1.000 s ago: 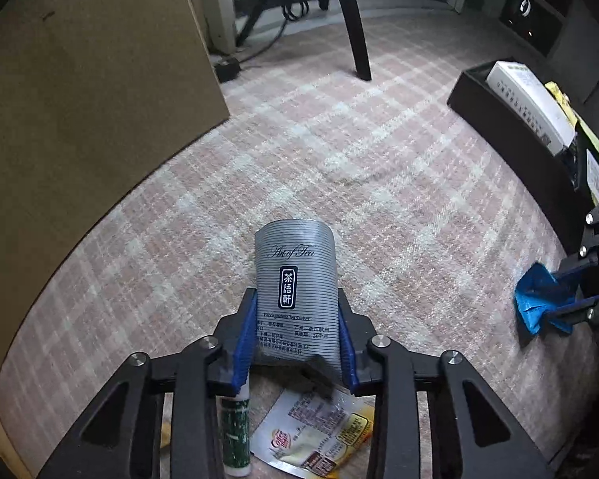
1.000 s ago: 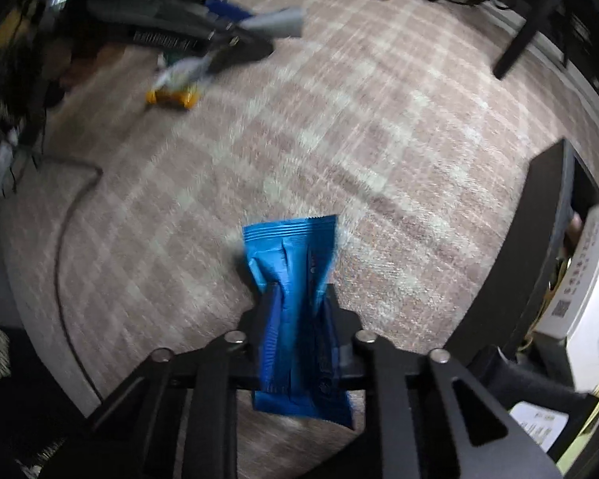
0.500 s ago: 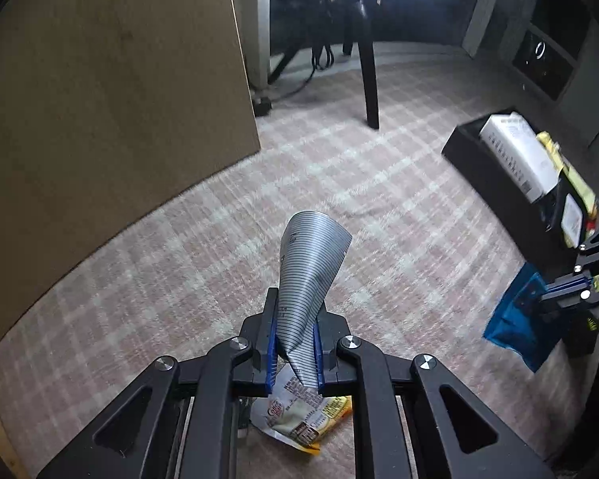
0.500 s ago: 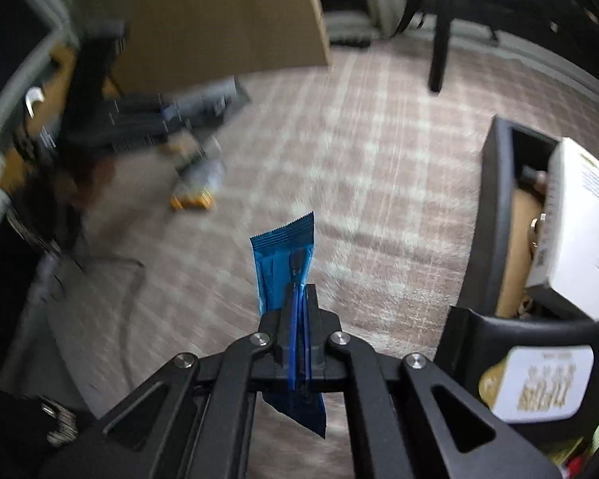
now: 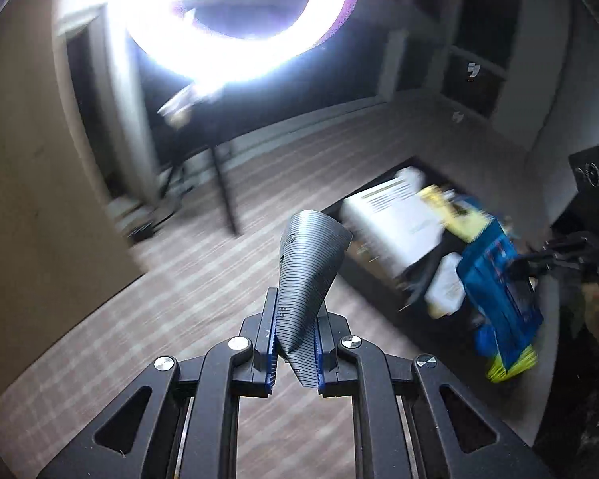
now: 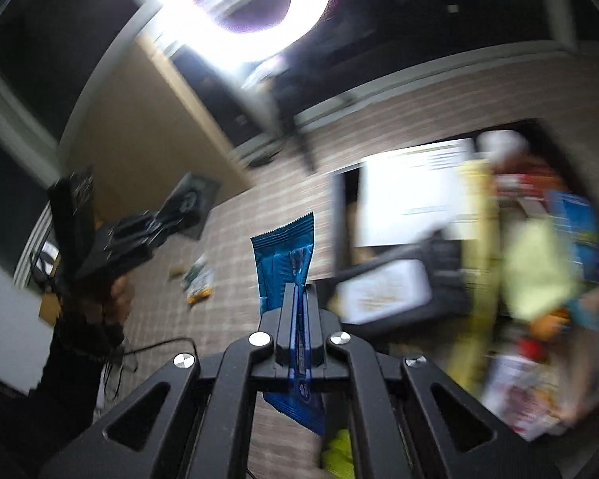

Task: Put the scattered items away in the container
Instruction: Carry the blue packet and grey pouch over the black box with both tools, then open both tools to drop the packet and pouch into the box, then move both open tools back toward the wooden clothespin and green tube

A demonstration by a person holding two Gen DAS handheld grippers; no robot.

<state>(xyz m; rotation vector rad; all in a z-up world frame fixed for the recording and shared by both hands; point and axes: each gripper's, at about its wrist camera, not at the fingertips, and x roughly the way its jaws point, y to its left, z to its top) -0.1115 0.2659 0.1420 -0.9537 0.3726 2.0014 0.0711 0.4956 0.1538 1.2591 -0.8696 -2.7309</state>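
My left gripper [image 5: 295, 329] is shut on a grey striped tea sachet [image 5: 309, 255], squeezed into a cone and held high above the carpet. My right gripper [image 6: 299, 307] is shut on a blue snack packet [image 6: 285, 259], also lifted; the packet also shows at the right of the left wrist view [image 5: 499, 279]. The black container [image 5: 379, 279] holds a white box [image 5: 395, 215] and yellow packets; in the right wrist view it [image 6: 339, 207] is blurred and close on the right. A yellow-and-white sachet [image 6: 197, 279] lies on the carpet.
A bright ring light [image 5: 235, 20] on a black stand [image 5: 223, 187] is ahead. A brown board [image 5: 32, 199] leans at the left. The plaid carpet [image 5: 179, 299] lies below. The other hand and gripper [image 6: 112, 243] show at left in the right wrist view.
Both grippers have risen and tilted upward with their packets. The container has come closer in both views. The sachet under the left gripper is out of its view.
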